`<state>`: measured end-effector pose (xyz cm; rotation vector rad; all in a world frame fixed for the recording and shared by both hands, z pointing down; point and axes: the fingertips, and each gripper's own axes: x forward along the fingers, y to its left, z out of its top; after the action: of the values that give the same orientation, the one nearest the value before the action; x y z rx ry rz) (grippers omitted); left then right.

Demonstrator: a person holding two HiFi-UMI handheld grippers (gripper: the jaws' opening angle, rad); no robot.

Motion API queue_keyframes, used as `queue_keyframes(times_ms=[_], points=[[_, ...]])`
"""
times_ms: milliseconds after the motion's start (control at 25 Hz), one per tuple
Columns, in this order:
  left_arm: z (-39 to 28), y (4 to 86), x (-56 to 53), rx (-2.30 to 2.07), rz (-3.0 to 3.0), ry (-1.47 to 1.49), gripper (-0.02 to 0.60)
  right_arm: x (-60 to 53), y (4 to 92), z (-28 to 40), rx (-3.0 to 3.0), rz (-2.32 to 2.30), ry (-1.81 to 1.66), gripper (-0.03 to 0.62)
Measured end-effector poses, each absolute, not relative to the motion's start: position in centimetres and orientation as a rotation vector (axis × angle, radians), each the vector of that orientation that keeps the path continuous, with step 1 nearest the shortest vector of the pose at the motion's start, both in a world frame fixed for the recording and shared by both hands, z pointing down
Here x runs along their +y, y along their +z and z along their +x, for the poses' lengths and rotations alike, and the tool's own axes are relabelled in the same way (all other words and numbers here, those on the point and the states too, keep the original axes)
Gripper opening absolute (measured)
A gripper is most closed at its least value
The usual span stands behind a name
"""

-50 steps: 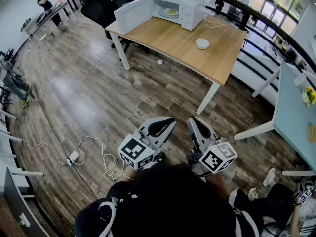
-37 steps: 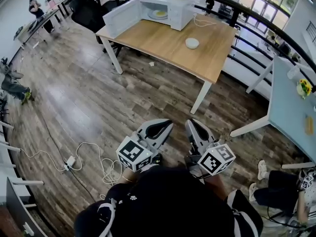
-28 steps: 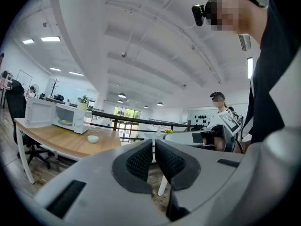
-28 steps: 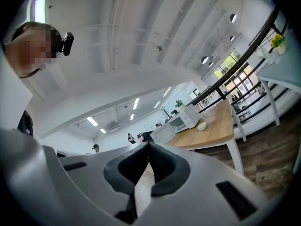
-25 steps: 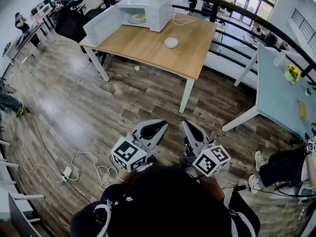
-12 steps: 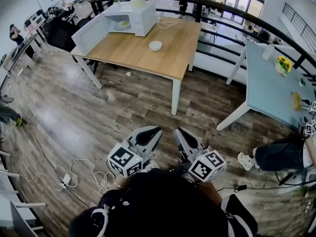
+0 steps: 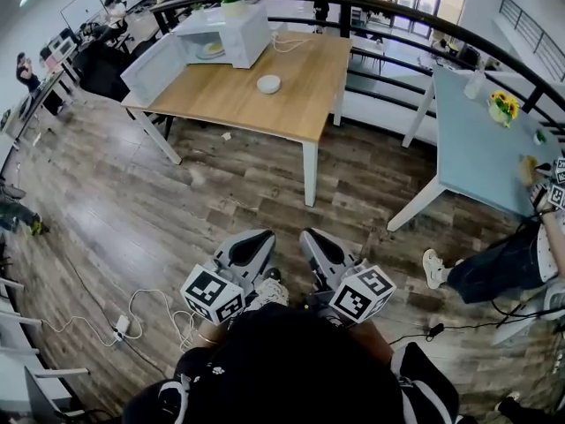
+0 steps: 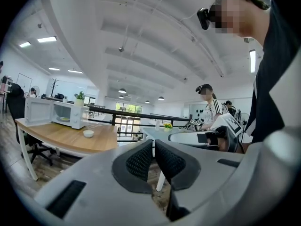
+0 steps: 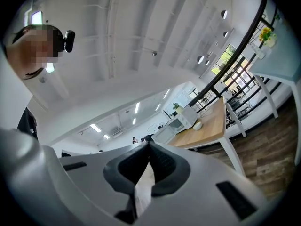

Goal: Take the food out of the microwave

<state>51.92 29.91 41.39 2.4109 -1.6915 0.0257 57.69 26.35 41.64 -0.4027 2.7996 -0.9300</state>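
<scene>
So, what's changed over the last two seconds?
The view swung right: the table and microwave slid left in frame, and the blue table came further in. The left gripper and right gripper stayed shut, empty, by the body; food still inside.

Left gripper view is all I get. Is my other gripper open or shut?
Observer: Shut. In the right gripper view, the right gripper has its jaws together at the tips.
Operator: Is anything on the floor near me?
Observer: Yes. In the head view, a white power adapter lies on the wooden floor, off to the left of the left gripper.
Operator: And on my other side?
Observer: A seated person's white shoe rests on the floor, near a leg of the light blue table.
</scene>
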Motion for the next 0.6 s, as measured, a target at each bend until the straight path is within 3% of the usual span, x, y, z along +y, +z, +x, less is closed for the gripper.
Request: queue_keyframes(times_ms=[600], points=[[46.6, 41.6, 26.6, -1.750, 2.361, -0.065, 0.025, 23.1, 41.7, 52.9, 2.839, -0.371, -0.926, 0.002]])
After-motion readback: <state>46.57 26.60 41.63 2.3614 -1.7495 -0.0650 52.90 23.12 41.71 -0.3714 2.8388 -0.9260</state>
